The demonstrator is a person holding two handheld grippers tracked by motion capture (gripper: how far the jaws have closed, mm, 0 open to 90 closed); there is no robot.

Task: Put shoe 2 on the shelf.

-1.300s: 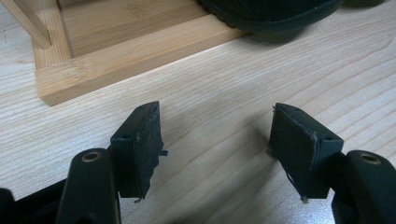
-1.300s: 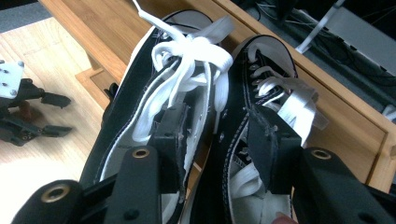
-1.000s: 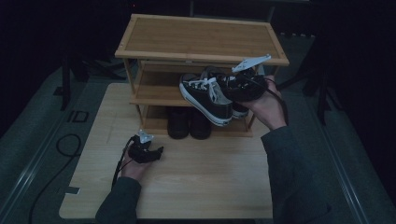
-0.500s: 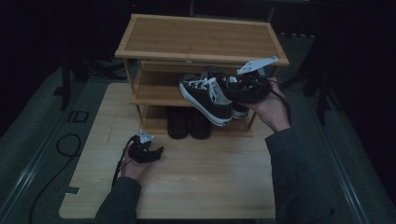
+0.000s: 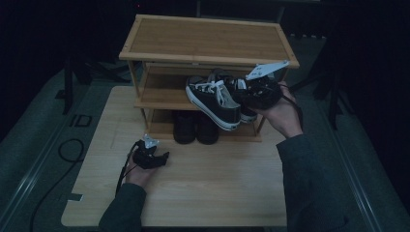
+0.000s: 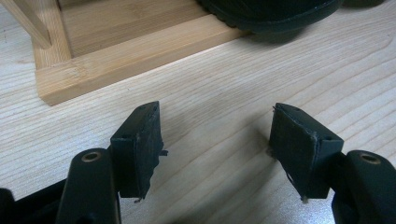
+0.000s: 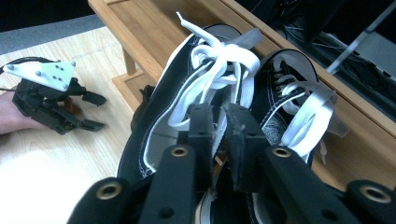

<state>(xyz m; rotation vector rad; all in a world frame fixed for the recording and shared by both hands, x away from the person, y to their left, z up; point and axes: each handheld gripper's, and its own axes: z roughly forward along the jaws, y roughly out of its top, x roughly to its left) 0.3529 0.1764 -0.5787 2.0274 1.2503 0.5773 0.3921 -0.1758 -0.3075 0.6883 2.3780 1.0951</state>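
Observation:
A pair of black sneakers with white laces, one [image 5: 212, 99] in front of the other [image 5: 247, 115], sits at the front of the wooden rack's [image 5: 208, 41] middle shelf, toes hanging over the edge. My right gripper [image 5: 238, 91] comes in from the right. Its jaws have just been closing and now pinch the inner sides of both sneakers [image 7: 163, 121] together at the right gripper [image 7: 219, 122]. My left gripper [image 5: 163, 157] rests on the table, open, nothing between its jaws [image 6: 215, 140], just in front of the rack's bottom rail [image 6: 130, 56].
A pair of black shoes [image 5: 196, 128] stands on the rack's bottom shelf, one toe [image 6: 271, 14] jutting past the rail. The light wooden table [image 5: 217, 188] lies before the rack. The left gripper [image 7: 100, 112] lies far off on the table. Cables run along the dark floor.
My right hand has edged slightly to the right at the sneakers. The left hand and its gripper have stayed where they were.

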